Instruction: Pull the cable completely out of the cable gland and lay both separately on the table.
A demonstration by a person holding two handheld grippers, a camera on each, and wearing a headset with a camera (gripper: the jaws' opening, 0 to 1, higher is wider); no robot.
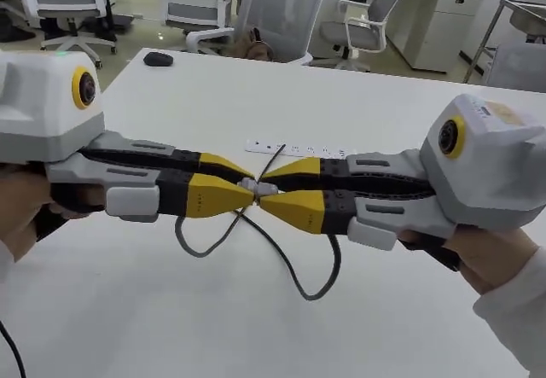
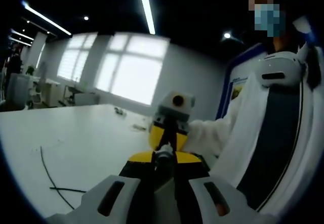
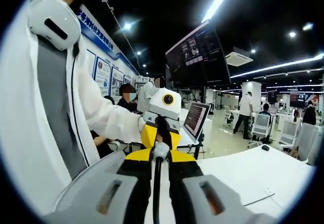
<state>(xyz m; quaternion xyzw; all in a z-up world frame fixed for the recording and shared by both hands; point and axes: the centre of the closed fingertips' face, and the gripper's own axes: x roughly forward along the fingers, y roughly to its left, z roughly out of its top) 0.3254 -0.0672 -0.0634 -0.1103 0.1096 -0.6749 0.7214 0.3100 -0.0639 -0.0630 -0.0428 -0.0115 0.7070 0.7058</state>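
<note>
In the head view my two yellow-tipped grippers meet tip to tip above the white table (image 1: 171, 310). Between the tips sits the small light-grey cable gland (image 1: 257, 188). The left gripper (image 1: 246, 189) comes in from the left and is shut on the gland (image 2: 163, 156). The right gripper (image 1: 268, 189) comes in from the right, shut on the black cable (image 3: 155, 183), which runs back between its jaws from the gland (image 3: 160, 150). The rest of the cable (image 1: 294, 277) hangs in loops onto the table below the tips.
A white power strip (image 1: 294, 149) lies just behind the grippers and a black mouse (image 1: 158, 59) sits at the far left edge. Office chairs (image 1: 281, 11) stand beyond the table. A thin black wire (image 2: 50, 183) lies on the table.
</note>
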